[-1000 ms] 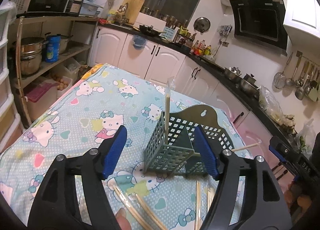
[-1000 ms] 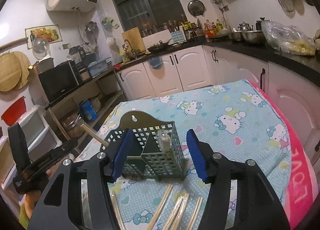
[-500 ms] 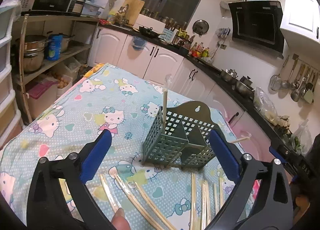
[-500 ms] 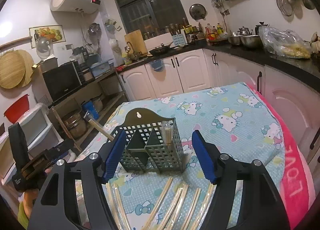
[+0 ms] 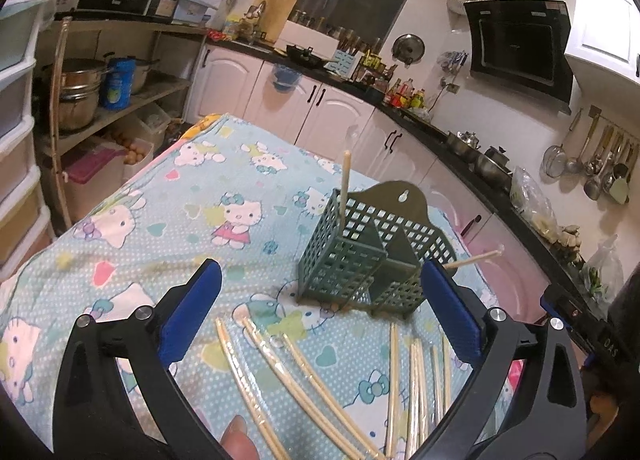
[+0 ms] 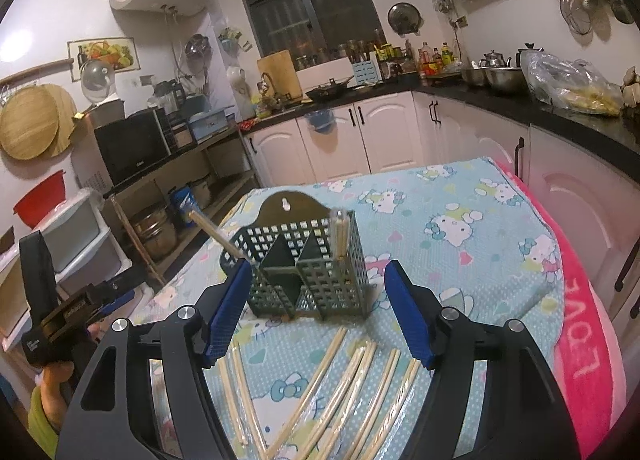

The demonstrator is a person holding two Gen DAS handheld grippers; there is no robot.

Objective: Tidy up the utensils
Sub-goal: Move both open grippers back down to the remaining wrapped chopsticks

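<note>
On the Hello Kitty tablecloth sits the green utensil caddy, and so far it's barely been filled: one wrapped chopstick pair standing upright in one end compartment, and another stick leaning out of the opposite end at a steep tilt. Everything else is lying loose on the cloth in front of the caddy, a whole spread of wrapped chopsticks, so I'd say the job is only just started, most of it left. The left gripper has its jaws spread as wide as they go, having just been opening, with nothing pinched between the blue pads; the caddy only looks framed by them, it's further off. The right gripper is partly open too, jaws just eased apart a bit, empty as well, hovering above the loose sticks. What differs between views: the right wrist camera shows the caddy's dividers face-on and that the middle compartments look empty, plus the upright pair tucked in the right-hand end compartment and the leaning one poking up and left. It also catches the other tool held in a hand at the left edge. The left wrist view gives a better look at how the sticks nearest it fan out, and a fingertip at the bottom edge.
</note>
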